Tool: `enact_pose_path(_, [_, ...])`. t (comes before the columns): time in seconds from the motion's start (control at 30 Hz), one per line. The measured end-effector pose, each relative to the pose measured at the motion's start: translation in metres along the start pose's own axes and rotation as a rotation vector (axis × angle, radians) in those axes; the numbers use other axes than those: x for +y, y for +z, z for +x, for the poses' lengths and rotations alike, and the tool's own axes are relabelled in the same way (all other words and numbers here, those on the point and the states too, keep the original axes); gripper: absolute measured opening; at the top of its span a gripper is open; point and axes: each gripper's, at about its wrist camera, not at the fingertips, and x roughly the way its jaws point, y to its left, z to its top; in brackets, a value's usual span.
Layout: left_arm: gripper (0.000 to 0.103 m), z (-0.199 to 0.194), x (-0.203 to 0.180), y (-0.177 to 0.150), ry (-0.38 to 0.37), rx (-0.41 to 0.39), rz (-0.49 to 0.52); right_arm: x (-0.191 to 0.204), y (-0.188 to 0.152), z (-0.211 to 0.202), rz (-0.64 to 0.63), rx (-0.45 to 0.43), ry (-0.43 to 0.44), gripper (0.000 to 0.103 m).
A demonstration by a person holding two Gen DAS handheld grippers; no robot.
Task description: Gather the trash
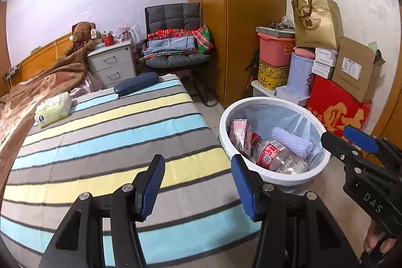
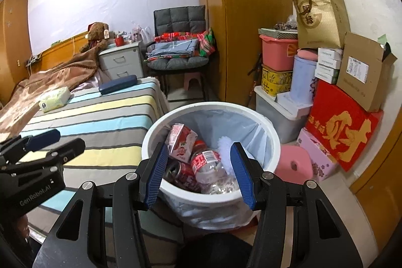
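At the far left a brown blanket [image 1: 37, 89] lies rumpled over the head of the bed, with a teddy bear [image 1: 81, 37] propped behind it against the wooden headboard. On the striped bedspread [image 1: 105, 142] just beside the blanket sits a soft pack of tissues [image 1: 53, 108], and further along a dark blue glasses case [image 1: 136, 84] near the bed's far corner. Behind that stand a grey bedside drawer unit [image 1: 113, 64] and a grey padded chair [image 1: 176, 42] stacked with folded bedding.

The left gripper [image 1: 198, 182] hangs over the near edge of the bed with its blue pads parted and nothing between them. Just right of the bed, on the floor, is the white trash bin [image 2: 176, 189] with a clear liner. Inside it lie a pink-and-red drink carton [image 2: 182, 142], a red can [image 2: 182, 171], a clear plastic bottle [image 2: 209, 165] with a red label, and a pale fluffy item, possibly a cloth, which is hard to make out. The right gripper [image 2: 199, 172] is poised above the bin's near rim, its fingers spread wide and holding nothing.

To the right, boxes are piled against the wall: a pink tub [image 2: 277, 52], a gold paper bag [image 2: 321, 16], a cardboard carton [image 2: 364, 72] and a large red gift box [image 2: 341, 124].
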Motion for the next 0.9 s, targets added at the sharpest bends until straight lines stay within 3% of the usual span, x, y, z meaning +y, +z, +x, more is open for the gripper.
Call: enact_pose_path(0.9, [0.055,-0.025,0.008,-0.014,0.003,-0.041,-0.037,0.02,-0.017,-0.021,-0.023,-0.037,0.011,0.054])
